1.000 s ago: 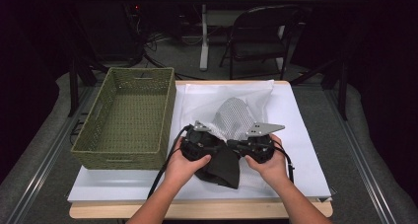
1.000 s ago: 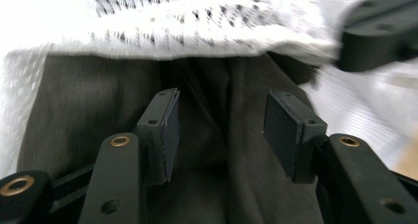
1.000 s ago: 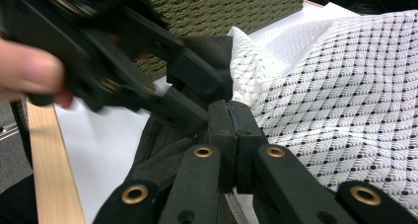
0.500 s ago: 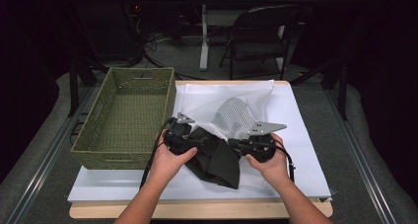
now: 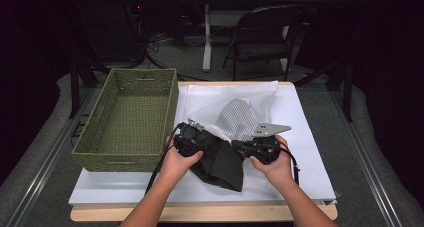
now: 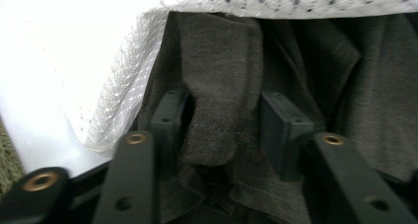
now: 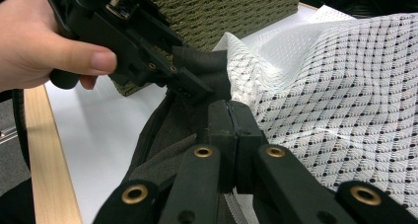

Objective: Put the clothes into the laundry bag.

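Landmark: the green wicker basket point(image 5: 127, 118). Just to its right, a dark garment point(image 5: 222, 162) lies half under a white mesh bag point(image 5: 240, 118) on the white sheet point(image 5: 305, 132). My left gripper point(image 6: 224, 125), nearest the basket's corner, has its jaws parted around a fold of the garment, not pressed together. My right gripper point(image 7: 230, 130), farther from the basket, is clenched at the bag's edge; whether it pinches mesh or garment, I cannot tell.

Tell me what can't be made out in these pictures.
- High view: both jaw tips, hidden by the hands and dark garment.
- Right gripper view: what the right hand-held gripper pinches, hidden between shut jaws.
- Left gripper view: mesh laundry bag, cut off at the top edge.
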